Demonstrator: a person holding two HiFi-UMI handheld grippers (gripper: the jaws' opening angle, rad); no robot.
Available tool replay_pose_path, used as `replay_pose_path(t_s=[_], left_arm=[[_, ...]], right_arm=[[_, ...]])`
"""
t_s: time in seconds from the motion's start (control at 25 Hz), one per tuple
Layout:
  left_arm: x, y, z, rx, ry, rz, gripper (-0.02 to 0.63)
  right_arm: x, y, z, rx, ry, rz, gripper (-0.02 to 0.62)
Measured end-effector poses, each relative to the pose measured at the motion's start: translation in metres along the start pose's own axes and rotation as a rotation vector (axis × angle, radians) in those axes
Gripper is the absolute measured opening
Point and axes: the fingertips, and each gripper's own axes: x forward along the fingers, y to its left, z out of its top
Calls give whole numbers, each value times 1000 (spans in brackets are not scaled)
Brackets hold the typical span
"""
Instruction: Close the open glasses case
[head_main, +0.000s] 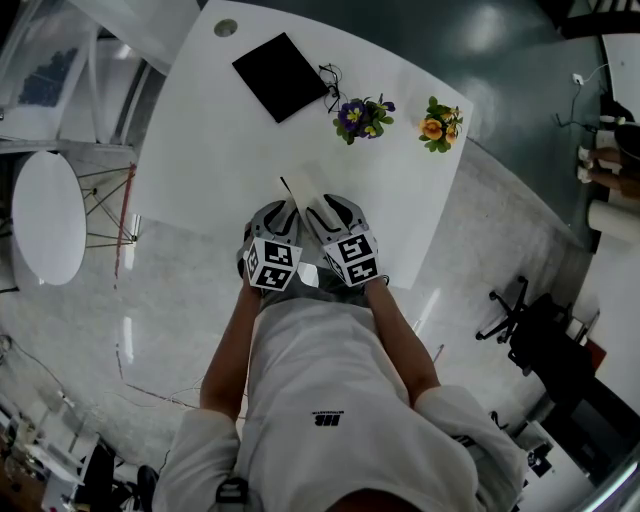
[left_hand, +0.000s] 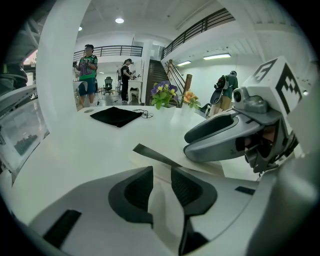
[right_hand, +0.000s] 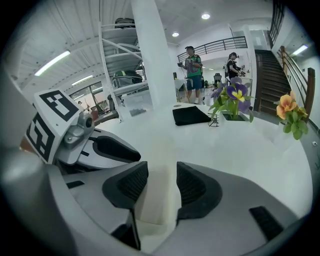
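Pinching smooth cream case (right_hand: 150, 210) w/ ribbed R claw (right_hand: 162, 172).

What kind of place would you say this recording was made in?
Probably an open-plan office or lab hall: a large white table with potted flowers, a staircase beside a railed mezzanine, and an office chair nearby.

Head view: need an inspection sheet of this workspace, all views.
Surface: white table, glossy.
Job's things: cream glasses case, lid flap open.
Clutter: black mat, purple flowers, orange flowers, all at the far side.
Grippers: left gripper and right gripper, jaws of each closed on the case's near end.
Cables: thin dark wire beside the mat; nature unclear.
Surroundings: office chair, round table, people standing behind.
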Motion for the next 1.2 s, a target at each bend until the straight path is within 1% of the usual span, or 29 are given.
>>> replay_pose_path(t_s=[0.64, 0.8, 1.08, 1.2], left_arm=[[0, 4, -13, 0, 23, -6, 126], [1, 5, -16, 2, 28, -9, 126], [0, 6, -18, 6, 29, -15, 127], [0, 7, -19, 8, 26, -15, 127]], right_arm=[[8, 11, -2, -22, 17, 5, 173], [9, 9, -5, -34, 23, -17, 198], [10, 13, -2, -37, 22, -31, 218], [10, 11, -3, -31, 19, -48, 237]])
